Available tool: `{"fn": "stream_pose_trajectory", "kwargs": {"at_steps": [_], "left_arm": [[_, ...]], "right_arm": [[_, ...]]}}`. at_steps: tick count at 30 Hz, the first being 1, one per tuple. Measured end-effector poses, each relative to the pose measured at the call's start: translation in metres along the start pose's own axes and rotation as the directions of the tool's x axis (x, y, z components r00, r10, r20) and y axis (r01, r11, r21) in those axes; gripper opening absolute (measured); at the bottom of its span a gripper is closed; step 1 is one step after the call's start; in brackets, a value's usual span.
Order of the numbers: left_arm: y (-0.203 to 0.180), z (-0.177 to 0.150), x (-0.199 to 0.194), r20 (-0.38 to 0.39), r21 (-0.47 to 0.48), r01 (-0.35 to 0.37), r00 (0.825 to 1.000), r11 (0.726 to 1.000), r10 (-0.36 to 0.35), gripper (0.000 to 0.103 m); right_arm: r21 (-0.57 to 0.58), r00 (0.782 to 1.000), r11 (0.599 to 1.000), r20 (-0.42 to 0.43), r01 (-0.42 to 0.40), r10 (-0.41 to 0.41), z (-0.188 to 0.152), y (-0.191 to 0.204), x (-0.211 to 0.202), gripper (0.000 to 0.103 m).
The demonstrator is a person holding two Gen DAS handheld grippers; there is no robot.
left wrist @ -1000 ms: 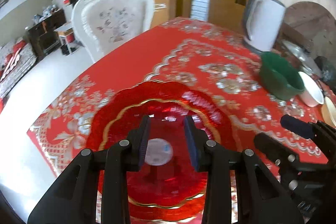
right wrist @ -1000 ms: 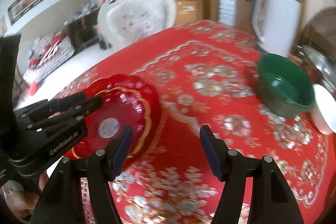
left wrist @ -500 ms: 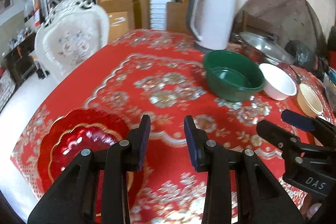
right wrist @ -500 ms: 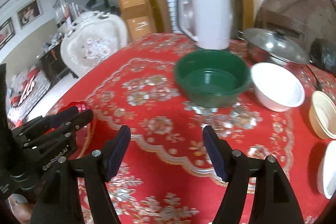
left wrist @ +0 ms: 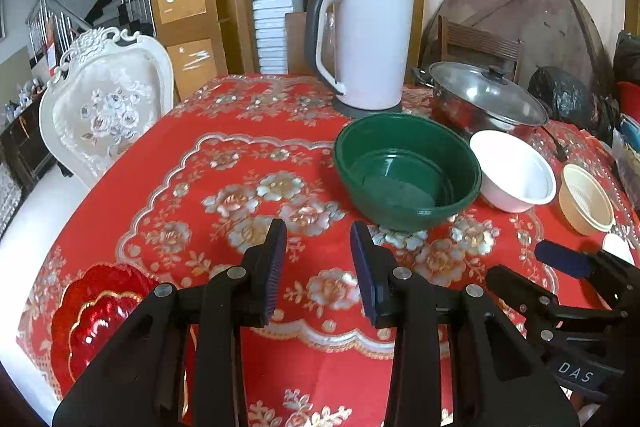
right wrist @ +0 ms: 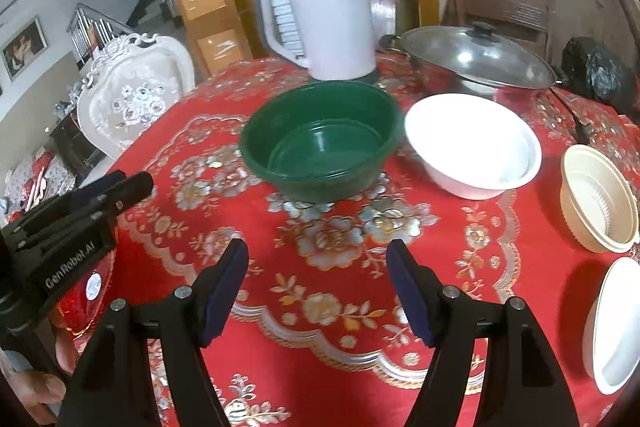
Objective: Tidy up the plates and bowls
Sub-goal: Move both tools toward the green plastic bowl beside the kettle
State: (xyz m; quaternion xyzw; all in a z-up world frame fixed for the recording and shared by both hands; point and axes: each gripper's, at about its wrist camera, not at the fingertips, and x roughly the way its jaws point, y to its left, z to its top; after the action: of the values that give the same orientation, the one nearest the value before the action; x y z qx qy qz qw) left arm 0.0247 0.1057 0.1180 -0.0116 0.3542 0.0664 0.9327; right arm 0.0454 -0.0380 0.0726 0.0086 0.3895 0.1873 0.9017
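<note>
1. The green bowl (left wrist: 406, 173) sits on the red cloth (left wrist: 224, 195) ahead of both tongs, with the white bowl (left wrist: 514, 171) touching its right side and the cream bowl (left wrist: 586, 199) further right.
2. The red plate (left wrist: 94, 319) lies near the table's edge, left of the left tongs (left wrist: 318, 267).
3. Left tongs: jaws narrowly apart, holding nothing, touching nothing.
4. Right tongs (right wrist: 318, 291): jaws set wider (about half open), empty, above bare cloth.
5. Another white bowl (right wrist: 616, 327) is cut off at the right edge in the right view; the plate there is mostly hidden behind the left tongs.
6. Kettle (left wrist: 362, 43) and lidded pot (left wrist: 482, 99) stand behind the bowls.
</note>
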Motion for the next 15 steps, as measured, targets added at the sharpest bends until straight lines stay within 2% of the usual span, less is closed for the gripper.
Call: {"fn": "stream_pose_trajectory", "kwargs": {"at_steps": [9,15], "left_arm": [[-0.01,0.021,0.026,0.002,0.016,-0.015,1.0,1.0,0.015,0.033],[-0.011,0.035,0.051,-0.018,0.006,-0.018,1.0,1.0,0.018,0.033]], "right_arm": [[0.048,1.0,0.999,0.0,-0.005,0.005,0.02,-0.021,0.011,0.072],[0.1,0.998,0.994,-0.028,-0.045,0.048,0.031,-0.03,0.034,0.072]]}}
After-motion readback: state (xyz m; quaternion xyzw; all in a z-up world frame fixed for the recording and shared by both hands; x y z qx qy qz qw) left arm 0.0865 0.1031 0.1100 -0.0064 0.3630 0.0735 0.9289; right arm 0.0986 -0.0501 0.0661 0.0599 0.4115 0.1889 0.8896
